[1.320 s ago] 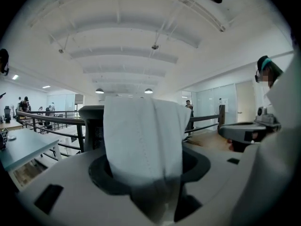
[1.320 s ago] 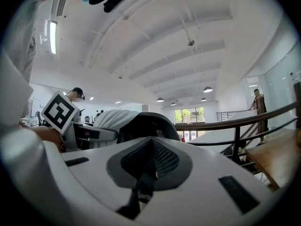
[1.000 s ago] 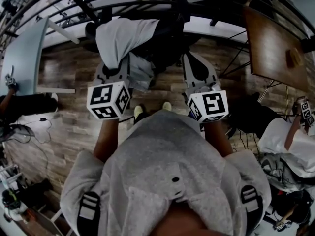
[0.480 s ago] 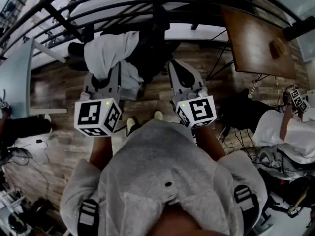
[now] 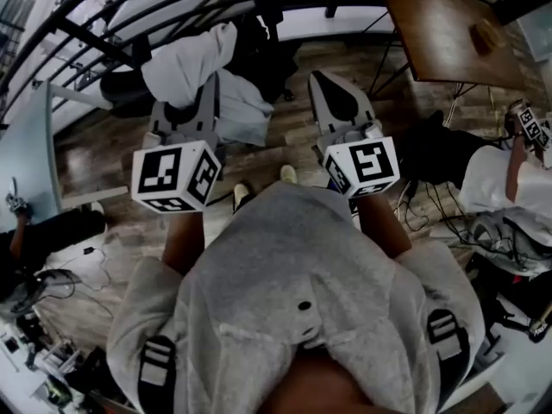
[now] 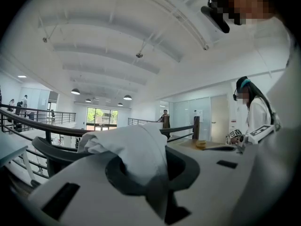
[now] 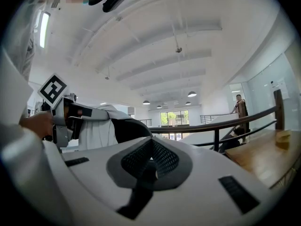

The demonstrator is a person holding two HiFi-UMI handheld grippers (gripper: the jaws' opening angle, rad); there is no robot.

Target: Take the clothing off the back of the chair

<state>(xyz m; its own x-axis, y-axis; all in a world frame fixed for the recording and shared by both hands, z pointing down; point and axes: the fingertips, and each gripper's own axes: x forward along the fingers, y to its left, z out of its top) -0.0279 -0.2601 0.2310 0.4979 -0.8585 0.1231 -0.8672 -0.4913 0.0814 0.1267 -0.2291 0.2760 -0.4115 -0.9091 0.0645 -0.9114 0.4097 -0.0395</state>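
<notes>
Pinching clothing near chair, left claw.

Open-plan office or lab on an upper gallery: a black railing runs beyond the left gripper and right gripper. Round lamps hang from a white beamed ceiling. Right of the right gripper are glass-walled rooms, a wooden desk, cables on plank floor and another person.
</notes>
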